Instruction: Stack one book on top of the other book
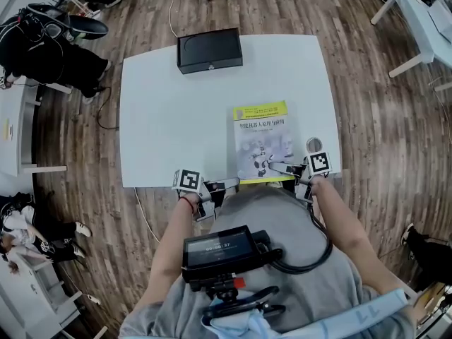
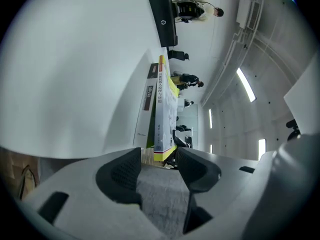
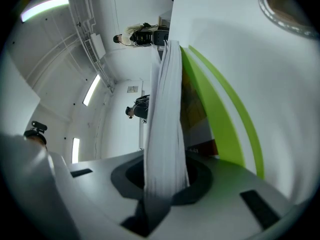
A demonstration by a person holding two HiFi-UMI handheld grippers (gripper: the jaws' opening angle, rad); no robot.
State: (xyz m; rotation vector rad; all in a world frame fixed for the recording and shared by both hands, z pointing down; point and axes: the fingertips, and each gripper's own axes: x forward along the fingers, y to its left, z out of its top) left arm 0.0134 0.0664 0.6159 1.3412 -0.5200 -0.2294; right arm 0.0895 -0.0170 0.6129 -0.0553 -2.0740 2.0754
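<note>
Book with a yellow band across the top of a pale blue cover (image 1: 261, 141) lies flat on the right, near part of the white worktop (image 1: 169, 119), its near edge close to the worktop's near rim. In the left gripper view a second, paler book with a dark label on its spine (image 2: 148, 101) shows between it and the worktop, so the two lie one on the other.

The right claw (image 1: 277, 167) reaches in from the right at the book's near right corner. Its jaws stand narrow, pinched on a thick wad of white pages (image 3: 165, 129), with the green edge of a cover (image 3: 222, 129) on the worktop side of that wad.

The left claw (image 1: 229, 183) sits at the worktop's near rim, just left of the book's near left corner and apart from it. Its jaws stand wide with nothing in them, and the stack's corner shows beyond the gap.

A small round metal-rimmed disc (image 1: 313, 145) rests just beside the book's right edge, near the right claw. A black rectangular box (image 1: 209, 49) stands at the far edge, well apart from both books.
</note>
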